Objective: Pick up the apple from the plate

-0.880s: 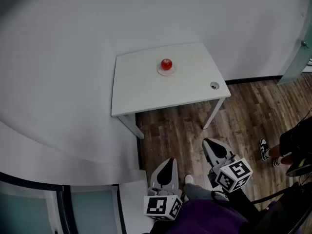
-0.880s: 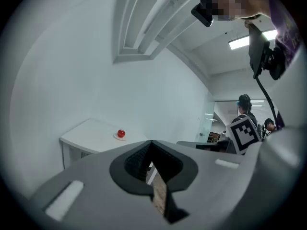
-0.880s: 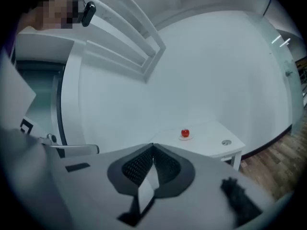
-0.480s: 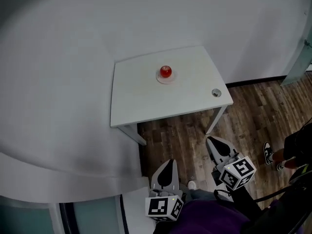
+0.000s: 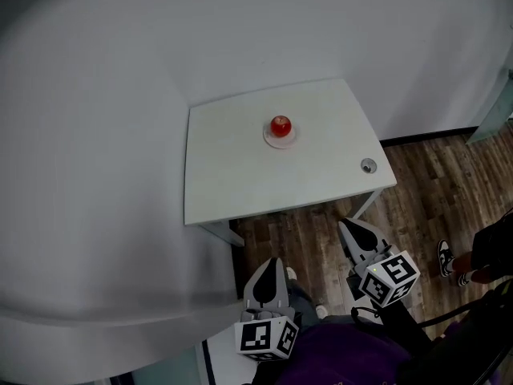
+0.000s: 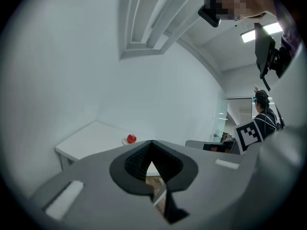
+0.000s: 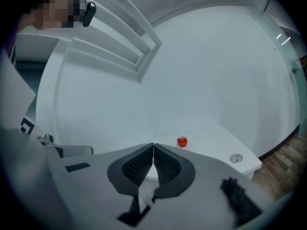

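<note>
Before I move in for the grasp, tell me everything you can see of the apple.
The apple is small, round, red and glossy, with a light spot on top. It sits on a small pale round plate, toward the back of the white table. Only the plate touches it; any stem is too small to tell.

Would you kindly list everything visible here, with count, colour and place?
table: one, white, against the white wall
plate: one, pale, on the table towards its far edge
apple: one, red, on the plate
round insert: one, grey, near the table's front right corner
floor: brown wood, in front of the table
bystander: one, dark clothing, at the right edge
left tool: one, grey, shut and empty, short of the table
right tool: one, grey, shut and empty, beside it
</note>
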